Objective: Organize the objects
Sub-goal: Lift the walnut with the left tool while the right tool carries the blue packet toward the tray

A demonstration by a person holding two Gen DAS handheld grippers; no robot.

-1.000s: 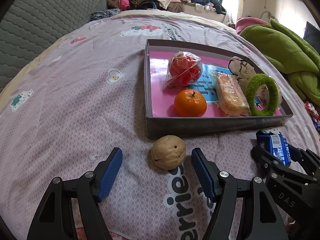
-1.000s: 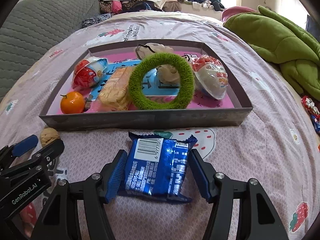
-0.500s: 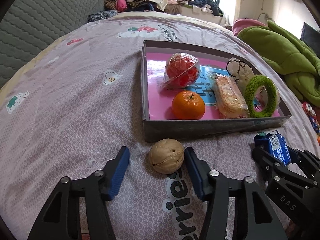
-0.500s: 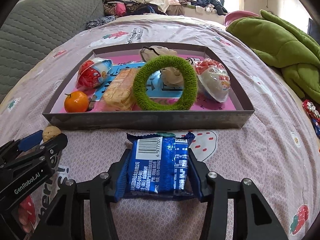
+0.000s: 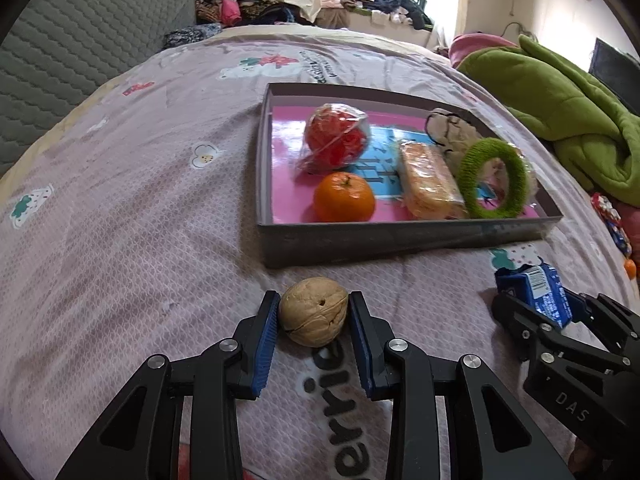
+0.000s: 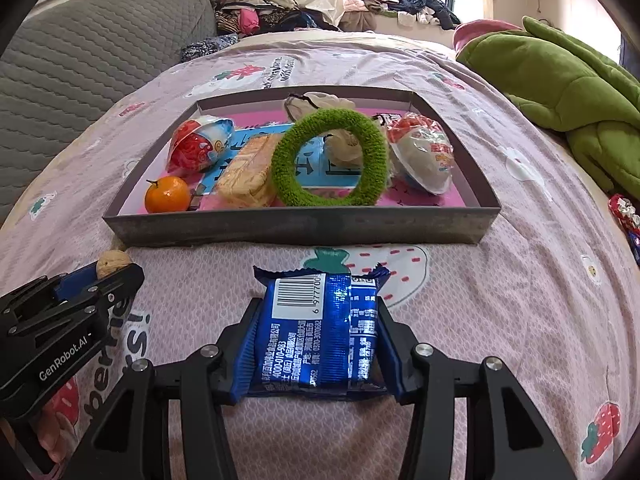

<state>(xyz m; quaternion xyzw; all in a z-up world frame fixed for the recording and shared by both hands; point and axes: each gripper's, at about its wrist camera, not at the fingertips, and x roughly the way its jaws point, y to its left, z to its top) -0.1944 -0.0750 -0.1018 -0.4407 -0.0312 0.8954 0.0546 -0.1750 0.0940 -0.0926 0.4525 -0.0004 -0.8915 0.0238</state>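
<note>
Left gripper: 2 blue-padded fingers clamped on round tan walnut, which sits on the pink patterned bedsheet just before the near wall of the shallow grey cardboard tray. Right gripper: fingers pressed against both sides of blue foil snack packet, barcode up, on sheet near tray front. Tray holds small orange mandarin, fuzzy green ring tilted up, wrapped biscuit bar, 2 wrapped egg-shaped toys, beige pouch.
</note>
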